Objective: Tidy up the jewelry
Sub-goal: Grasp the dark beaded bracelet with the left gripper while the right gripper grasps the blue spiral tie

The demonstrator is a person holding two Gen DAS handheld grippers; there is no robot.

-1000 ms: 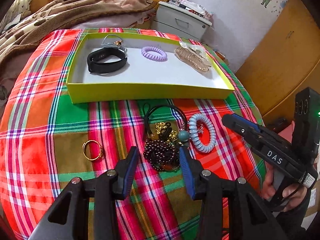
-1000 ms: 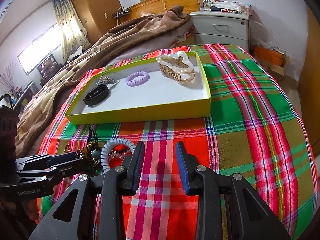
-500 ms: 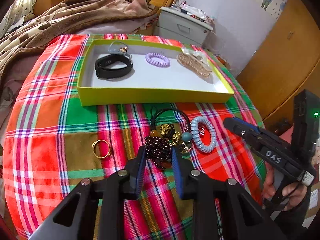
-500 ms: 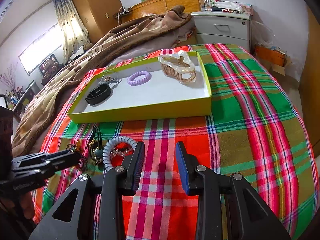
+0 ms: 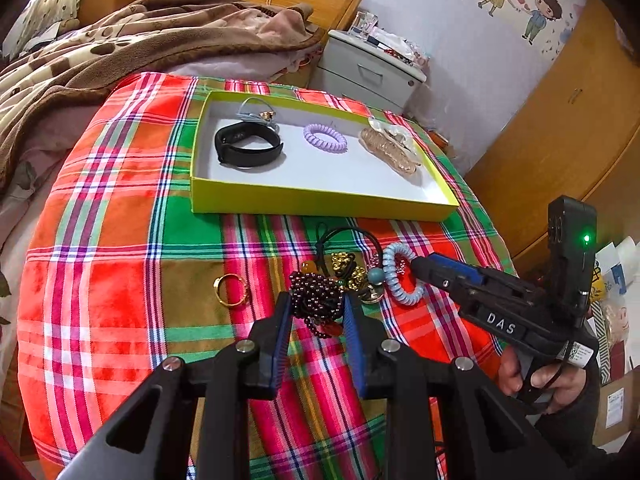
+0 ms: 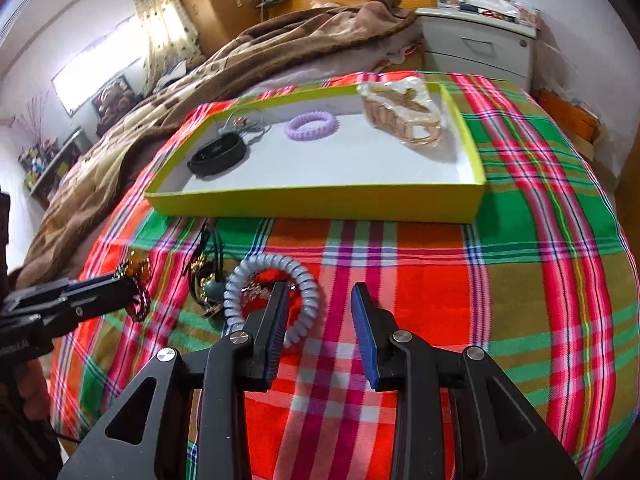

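My left gripper [image 5: 317, 314] is shut on a dark garnet bead bracelet [image 5: 316, 298], which bunches between its blue pads just over the plaid cloth. In the right wrist view the left gripper [image 6: 130, 294] comes in from the left with the beads at its tip. My right gripper [image 6: 320, 312] stands open; its left finger lies over a pale blue coil hair tie [image 6: 256, 268], and no pad presses on the tie. A yellow-green box [image 5: 320, 205] holds a black wristband [image 5: 248, 145], a purple coil tie [image 5: 325, 138], a clear-and-gold hair claw [image 5: 390, 146] and a thin chain [image 5: 256, 116].
A gold ring [image 5: 229, 289] lies on the cloth left of the beads. A black cord with a teal bead [image 5: 375, 276] and gold charms [image 5: 346, 264] sit beside the blue tie. A brown blanket [image 5: 140, 44] and a nightstand [image 5: 372, 72] lie beyond the box.
The left jaws narrowed and closed on the bead bracelet, then the gripper drew back and up a little with it. The right gripper stayed by the blue coil tie.
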